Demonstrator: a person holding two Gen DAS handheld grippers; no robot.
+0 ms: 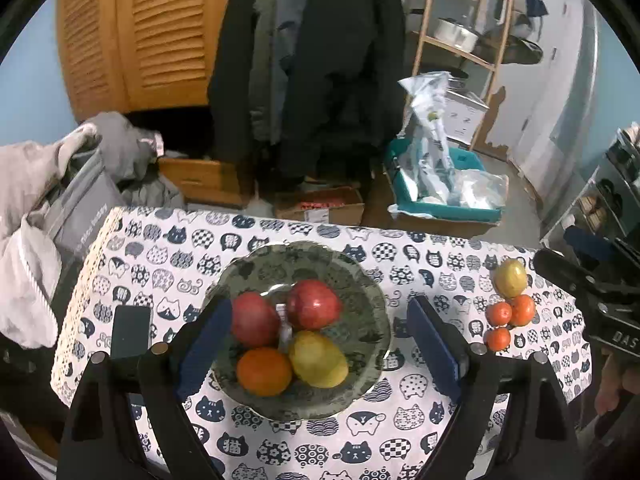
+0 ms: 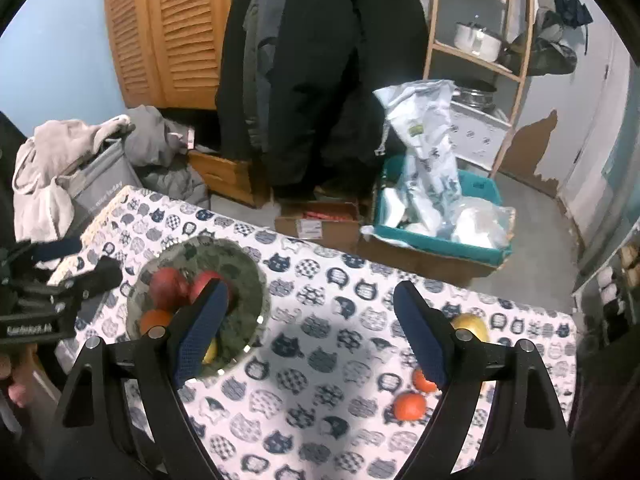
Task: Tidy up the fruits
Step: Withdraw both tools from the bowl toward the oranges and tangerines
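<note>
Partly hidden behind the right gripper's blue-padded fingers (image 2: 424,344): one small orange mandarin (image 2: 423,381) and a yellow-green lemon (image 2: 472,325). Behind the left pad, most of a yellow fruit in the patterned glass bowl (image 2: 256,280).

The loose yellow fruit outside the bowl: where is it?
Left wrist view: the yellow fruit lies right of the bowl on the tablecloth, just behind three small oranges.

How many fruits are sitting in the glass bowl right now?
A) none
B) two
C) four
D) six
C: the left wrist view shows the glass bowl holding two red apples, one orange and one yellow fruit, while four more fruits lie outside it on the tablecloth.
</note>
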